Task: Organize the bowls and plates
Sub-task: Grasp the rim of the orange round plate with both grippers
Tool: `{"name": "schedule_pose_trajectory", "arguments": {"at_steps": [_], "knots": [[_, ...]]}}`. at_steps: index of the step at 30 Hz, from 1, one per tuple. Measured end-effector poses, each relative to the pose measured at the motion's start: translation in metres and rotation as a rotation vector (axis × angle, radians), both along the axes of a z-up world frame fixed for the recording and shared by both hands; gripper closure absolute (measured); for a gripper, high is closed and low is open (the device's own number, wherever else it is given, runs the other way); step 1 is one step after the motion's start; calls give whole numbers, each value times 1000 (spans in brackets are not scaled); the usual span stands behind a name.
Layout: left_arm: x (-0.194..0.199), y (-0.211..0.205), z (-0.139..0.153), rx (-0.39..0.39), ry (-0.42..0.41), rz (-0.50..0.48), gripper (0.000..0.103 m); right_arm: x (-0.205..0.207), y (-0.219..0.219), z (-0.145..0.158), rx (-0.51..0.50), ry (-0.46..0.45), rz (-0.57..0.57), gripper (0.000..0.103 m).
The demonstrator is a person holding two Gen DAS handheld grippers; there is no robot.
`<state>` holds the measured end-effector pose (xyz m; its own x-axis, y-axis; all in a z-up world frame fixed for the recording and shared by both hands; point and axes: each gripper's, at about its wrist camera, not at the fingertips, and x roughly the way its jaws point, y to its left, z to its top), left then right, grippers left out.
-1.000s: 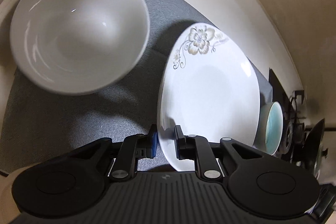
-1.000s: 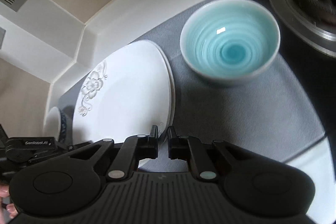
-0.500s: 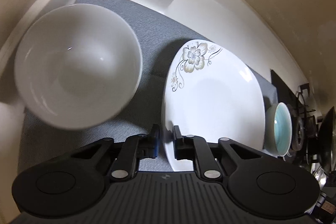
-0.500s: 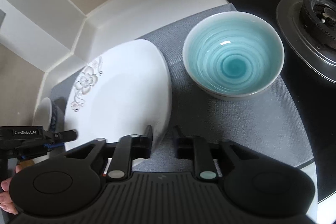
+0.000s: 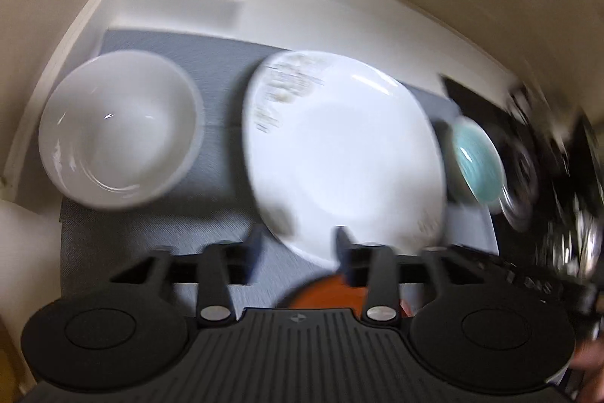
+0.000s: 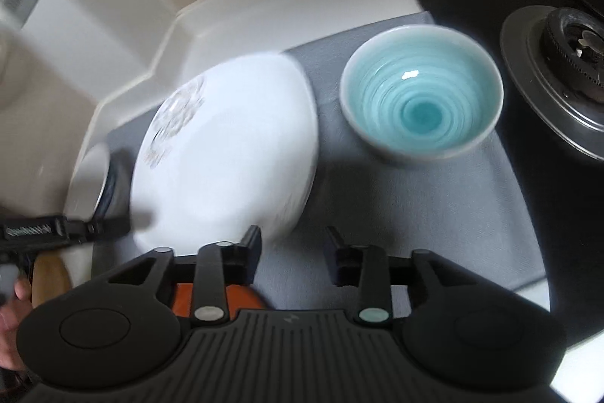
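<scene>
A white plate with a flower print (image 5: 339, 153) (image 6: 226, 153) lies on the grey mat (image 5: 222, 70) between a white bowl (image 5: 117, 131) on its left and a teal bowl (image 6: 421, 97) (image 5: 477, 157) on its right. My left gripper (image 5: 298, 244) is open and empty at the plate's near edge. My right gripper (image 6: 292, 244) is open and empty, just off the plate's near right edge. An orange-brown dish (image 5: 324, 293) (image 6: 211, 297) shows partly under the grippers. The white bowl's edge shows in the right wrist view (image 6: 88, 176). Both views are motion-blurred.
A gas stove burner (image 6: 573, 36) on a black hob stands to the right of the teal bowl. The white counter wall (image 5: 181, 2) bounds the mat at the back and left. The left gripper shows in the right wrist view (image 6: 64, 229).
Both grippers have opened and let go of the plate's near edge. Both have drawn back and up, so more of the mat and the orange-brown dish have come into view.
</scene>
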<state>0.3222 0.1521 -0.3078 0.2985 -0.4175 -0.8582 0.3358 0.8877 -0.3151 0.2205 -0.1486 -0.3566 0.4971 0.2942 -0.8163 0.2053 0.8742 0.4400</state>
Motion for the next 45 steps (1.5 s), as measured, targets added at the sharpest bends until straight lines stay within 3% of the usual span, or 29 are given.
{"name": "schedule_pose_trajectory", "arguments": {"at_steps": [1, 6, 7, 8, 10, 14, 15, 16, 17, 19, 23, 24, 28, 29, 31, 33, 36, 40, 45], "knots": [[-12, -5, 1, 24, -20, -41, 36, -7, 5, -3, 8, 11, 32, 61], [-44, -22, -13, 137, -17, -150, 35, -32, 29, -21, 8, 42, 137, 62], [-46, -21, -16, 144, -1, -152, 35, -33, 32, -23, 0, 49, 150, 69], [-46, -19, -18, 132, 21, -144, 35, -33, 36, -26, -19, 63, 173, 83], [-44, -14, -20, 110, 51, -125, 35, -35, 39, -32, -63, 72, 212, 94], [-43, -19, -25, 119, 80, -127, 40, -40, 16, -31, -108, 62, 140, 98], [-42, -22, -27, 127, 89, -148, 49, -42, 9, -30, -119, 61, 117, 98], [-42, -26, -30, 134, 95, -165, 65, -44, 2, -29, -119, 61, 98, 98], [-42, -28, -33, 143, 106, -171, 68, -44, -3, -28, -105, 58, 82, 96], [-40, -31, -40, 141, 148, -172, 69, -50, -12, -27, -70, 60, 42, 94], [-38, -39, -51, 85, 250, -195, 68, -65, -13, -28, -50, 49, -2, 73], [-38, -42, -54, 90, 262, -198, 65, -66, -11, -29, -46, 47, -6, 72], [-33, -50, -68, 112, 300, -203, 68, -75, -6, -37, -15, 54, -28, 72], [-32, -52, -69, 124, 303, -214, 72, -77, -4, -37, -20, 48, -33, 72], [-29, -52, -71, 147, 313, -203, 90, -78, 3, -36, -36, 41, -30, 72], [-24, -50, -73, 149, 353, -185, 94, -79, 8, -35, -53, 37, -31, 72], [-23, -49, -75, 165, 379, -202, 95, -82, 19, -34, -94, 31, -21, 84], [-26, -55, -75, 200, 354, -248, 95, -85, 33, -33, -177, 7, 46, 89], [-38, -79, -66, 299, 279, -342, 94, -94, 25, -33, -118, -15, -5, 93]]}}
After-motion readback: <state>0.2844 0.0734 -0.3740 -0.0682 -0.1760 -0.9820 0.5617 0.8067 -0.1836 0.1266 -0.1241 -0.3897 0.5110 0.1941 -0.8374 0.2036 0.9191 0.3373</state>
